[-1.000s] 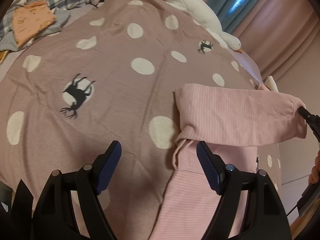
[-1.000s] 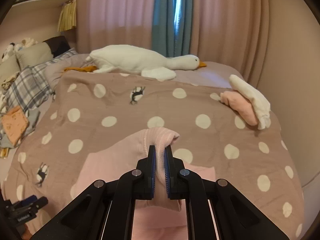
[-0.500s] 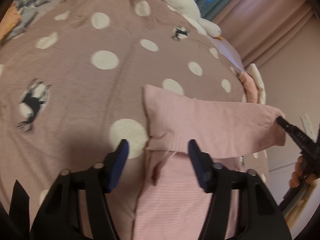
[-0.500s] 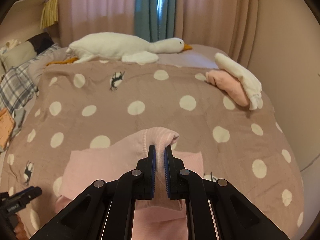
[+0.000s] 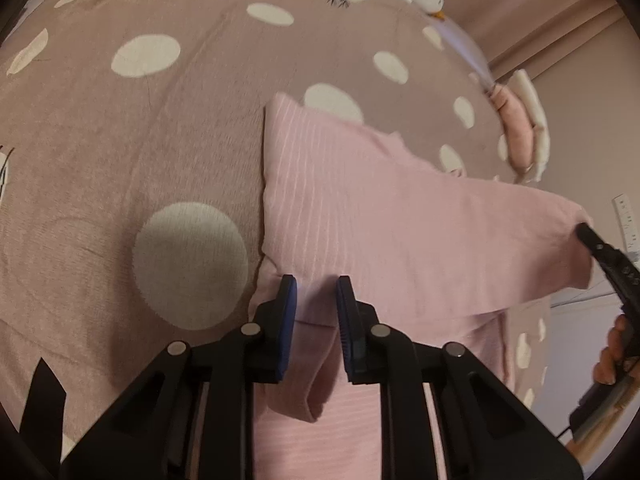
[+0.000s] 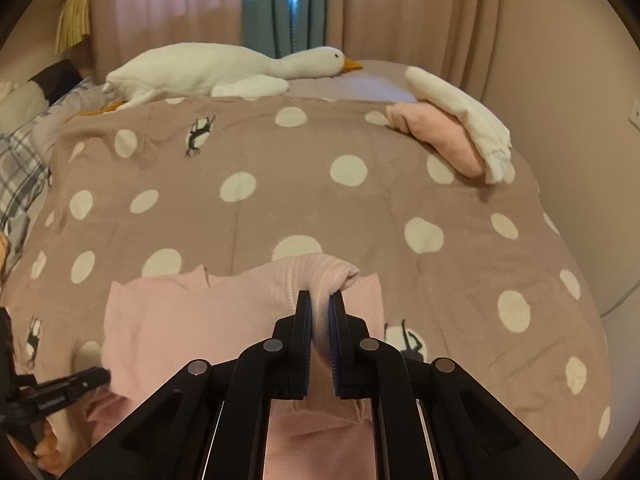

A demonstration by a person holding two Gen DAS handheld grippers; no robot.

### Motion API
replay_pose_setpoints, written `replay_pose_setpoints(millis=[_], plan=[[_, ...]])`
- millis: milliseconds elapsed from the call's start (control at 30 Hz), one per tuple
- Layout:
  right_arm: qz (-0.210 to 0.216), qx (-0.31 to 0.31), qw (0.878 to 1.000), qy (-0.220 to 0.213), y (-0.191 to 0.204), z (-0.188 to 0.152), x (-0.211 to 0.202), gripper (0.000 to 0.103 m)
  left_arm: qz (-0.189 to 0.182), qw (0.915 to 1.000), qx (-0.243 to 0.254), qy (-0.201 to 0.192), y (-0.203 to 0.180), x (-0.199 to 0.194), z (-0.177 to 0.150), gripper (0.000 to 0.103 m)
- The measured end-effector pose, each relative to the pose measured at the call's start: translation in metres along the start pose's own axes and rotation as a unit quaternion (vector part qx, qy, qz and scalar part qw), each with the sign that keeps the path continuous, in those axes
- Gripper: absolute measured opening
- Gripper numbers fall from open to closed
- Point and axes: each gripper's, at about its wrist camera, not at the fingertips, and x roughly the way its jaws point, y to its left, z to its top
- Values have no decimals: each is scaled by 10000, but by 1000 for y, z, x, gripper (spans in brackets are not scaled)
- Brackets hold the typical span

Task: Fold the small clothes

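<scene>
While right gripper (image 6: 320, 312) stays clamped on pink ribbed cotton garment (image 5: 380, 216), left gripper (image 5: 316, 296) jaws have just been closing around its fold, not visibly pinching yet

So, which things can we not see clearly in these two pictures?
- Pink garment: its near part is hidden under both grippers' black frames, so its type is unclear.
- Left gripper: fabric lies between the closing fingers; whether the pads press it is unclear.
- Folded pile: contents too bunched to identify.
- Plaid bedding: cut off by the edge.
</scene>
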Motion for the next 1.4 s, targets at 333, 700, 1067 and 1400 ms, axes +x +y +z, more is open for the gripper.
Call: replay_pose_setpoints(millis=[333, 700, 1067, 1400], plan=[[-7, 208, 9996, 200, -21, -9, 14, 9, 234, 9997, 9, -48, 4, 11, 0, 13], [-5, 444, 9975, 544, -40, -24, 37, 9, 303, 9995, -88, -55, 9, 15, 3, 9], [10, 612, 9944, 862, -52, -40, 61, 9, 286, 9995, -115, -55, 11, 16, 3, 9], [-18, 813, 9907, 1090, -63, -54, 82, 9, 292, 9995, -112, -64, 10, 17, 3, 9]])
